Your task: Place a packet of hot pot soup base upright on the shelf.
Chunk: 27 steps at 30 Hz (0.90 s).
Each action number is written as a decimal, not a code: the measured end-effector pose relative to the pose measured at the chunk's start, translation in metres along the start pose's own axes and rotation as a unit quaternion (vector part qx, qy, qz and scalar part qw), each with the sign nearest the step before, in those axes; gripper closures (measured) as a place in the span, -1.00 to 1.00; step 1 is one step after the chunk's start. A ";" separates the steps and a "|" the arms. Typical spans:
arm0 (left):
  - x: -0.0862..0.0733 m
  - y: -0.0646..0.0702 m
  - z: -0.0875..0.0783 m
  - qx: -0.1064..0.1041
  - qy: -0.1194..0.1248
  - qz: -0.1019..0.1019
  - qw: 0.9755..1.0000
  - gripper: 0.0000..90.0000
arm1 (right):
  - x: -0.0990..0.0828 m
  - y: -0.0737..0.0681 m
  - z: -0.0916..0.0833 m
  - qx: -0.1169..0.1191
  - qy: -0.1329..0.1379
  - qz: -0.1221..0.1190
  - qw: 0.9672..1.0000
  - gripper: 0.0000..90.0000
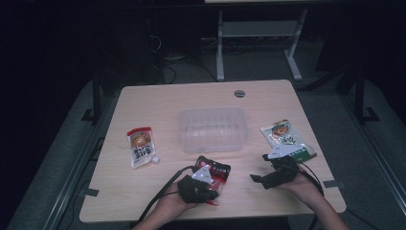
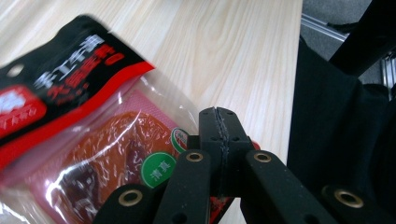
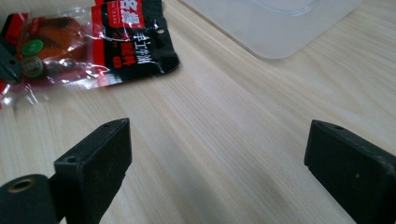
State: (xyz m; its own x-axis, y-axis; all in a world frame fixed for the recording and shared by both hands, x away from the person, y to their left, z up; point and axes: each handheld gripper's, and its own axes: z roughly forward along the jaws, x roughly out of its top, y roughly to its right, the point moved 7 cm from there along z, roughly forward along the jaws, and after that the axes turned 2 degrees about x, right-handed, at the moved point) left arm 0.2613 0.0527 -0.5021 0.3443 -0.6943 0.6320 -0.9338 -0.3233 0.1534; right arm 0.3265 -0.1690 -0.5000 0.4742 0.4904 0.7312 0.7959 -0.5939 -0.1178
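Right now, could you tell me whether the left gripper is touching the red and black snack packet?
Touching. In the left gripper view, the left gripper has its jaws shut tight on the edge of the red and black snack packet, with the wrapper running in between them.

Red-and-black snack packet (image 1: 214, 172): glossy film, black top band with white and red lettering, clear window showing reddish-brown contents, green round sticker. One corner is pinched, the rest lying slightly tilted near the table's (image 1: 158, 100) front edge, roughly mid-width.
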 end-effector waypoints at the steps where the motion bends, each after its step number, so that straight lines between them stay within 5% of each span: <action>1: -0.003 -0.002 -0.003 0.003 -0.007 0.002 1.000 1.00 | 0.000 0.000 0.000 0.000 -0.001 0.001 1.000 -0.84; 12: -0.031 -0.014 -0.024 0.017 -0.035 -0.006 0.999 0.99 | -0.001 0.000 0.001 -0.004 -0.006 0.008 1.000 -0.84; 27: -0.051 -0.034 -0.045 0.042 -0.032 -0.018 0.998 0.99 | -0.002 -0.002 0.001 0.000 -0.003 0.019 1.000 -0.83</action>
State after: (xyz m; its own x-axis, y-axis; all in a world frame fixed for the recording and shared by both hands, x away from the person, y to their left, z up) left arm 0.2713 0.1278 -0.5058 0.3853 -0.7197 0.5776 -0.9102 -0.3994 0.1095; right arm 0.3244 -0.1681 -0.5020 0.5069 0.4705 0.7223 0.7770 -0.6123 -0.1464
